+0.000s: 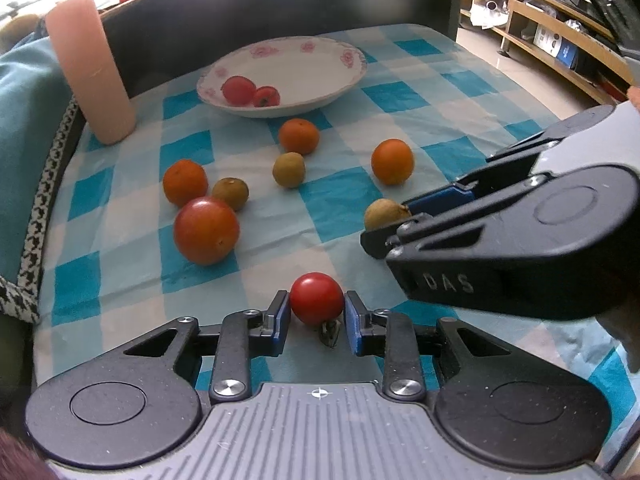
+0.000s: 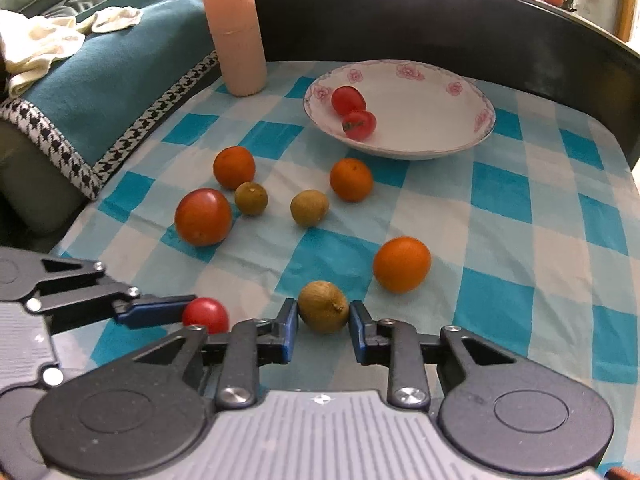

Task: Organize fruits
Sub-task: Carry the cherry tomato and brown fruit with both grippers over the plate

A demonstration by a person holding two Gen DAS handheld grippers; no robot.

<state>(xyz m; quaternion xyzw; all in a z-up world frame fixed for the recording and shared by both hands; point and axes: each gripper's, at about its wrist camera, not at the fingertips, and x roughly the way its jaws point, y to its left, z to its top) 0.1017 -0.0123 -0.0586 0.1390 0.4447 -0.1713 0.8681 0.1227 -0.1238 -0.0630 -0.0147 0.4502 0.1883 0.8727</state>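
Observation:
A small red cherry tomato (image 1: pixel 316 298) rests on the blue-and-white checked cloth, and my left gripper (image 1: pixel 315 308) is shut on it, a blue pad on each side. My right gripper (image 2: pixel 323 314) is shut on a brown longan (image 2: pixel 323 307); it also shows in the left wrist view, right gripper (image 1: pixel 394 222). The flowered white plate (image 2: pixel 484 116) at the back holds two red tomatoes (image 2: pixel 349 100). Loose on the cloth lie a large tomato (image 2: pixel 203 216), three oranges (image 2: pixel 402 264) and two more longans (image 2: pixel 309 208).
A tall pink cylinder (image 2: pixel 238 28) stands at the back left corner of the table. A teal blanket with houndstooth trim (image 2: pixel 120 80) borders the left edge. A dark raised rail (image 2: pixel 440 20) runs behind the plate. Wooden shelves (image 1: pixel 560 40) stand beyond the right side.

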